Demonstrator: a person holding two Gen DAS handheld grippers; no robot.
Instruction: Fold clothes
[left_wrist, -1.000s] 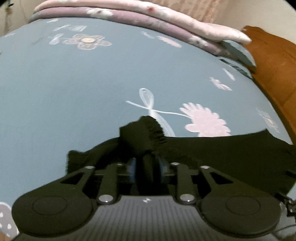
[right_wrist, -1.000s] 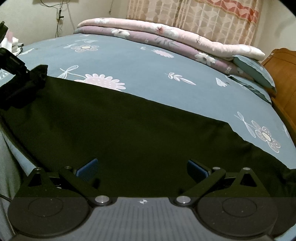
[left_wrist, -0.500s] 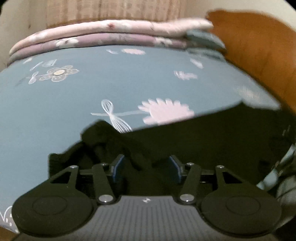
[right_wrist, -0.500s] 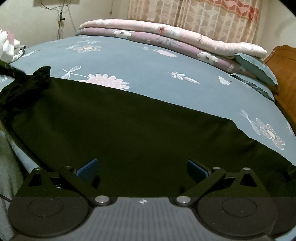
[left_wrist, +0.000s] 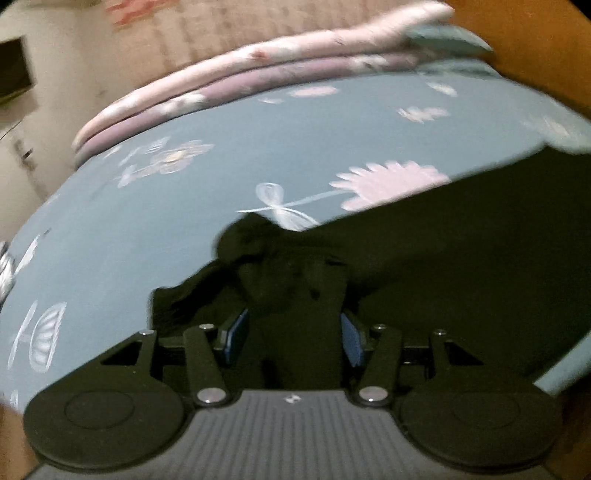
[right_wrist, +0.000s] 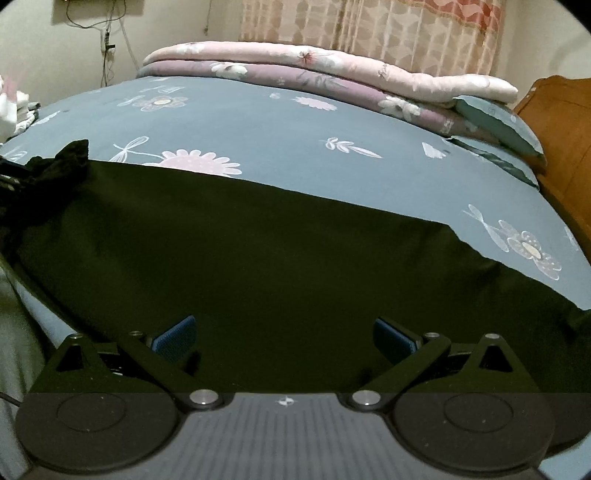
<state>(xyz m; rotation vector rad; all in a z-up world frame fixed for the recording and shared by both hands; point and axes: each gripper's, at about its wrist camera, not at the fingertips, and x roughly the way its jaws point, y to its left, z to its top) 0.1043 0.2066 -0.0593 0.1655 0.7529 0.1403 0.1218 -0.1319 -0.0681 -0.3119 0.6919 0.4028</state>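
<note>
A large black garment (right_wrist: 258, 251) lies flat across the near part of the blue flowered bedsheet (right_wrist: 258, 122). Its left corner is bunched into a lump (right_wrist: 66, 158). In the left wrist view that lump (left_wrist: 251, 251) sits just ahead of my left gripper (left_wrist: 291, 332). The left jaws stand apart, and black cloth lies loose between the blue pads (left_wrist: 232, 336). My right gripper (right_wrist: 284, 336) is open and hovers low over the garment's near edge, with its blue pads (right_wrist: 177, 336) wide apart and nothing between them. The left wrist view is motion-blurred.
Folded pink and purple quilts (right_wrist: 314, 74) are stacked along the bed's far side, with a teal pillow (right_wrist: 495, 122) beside them. A wooden headboard (right_wrist: 561, 122) stands at the right. A white item (right_wrist: 11, 107) lies off the bed's left edge.
My left gripper was shut on the bunched corner, then opened and let it go; its view has swung and tilted. The right gripper stays open, hardly moved.
</note>
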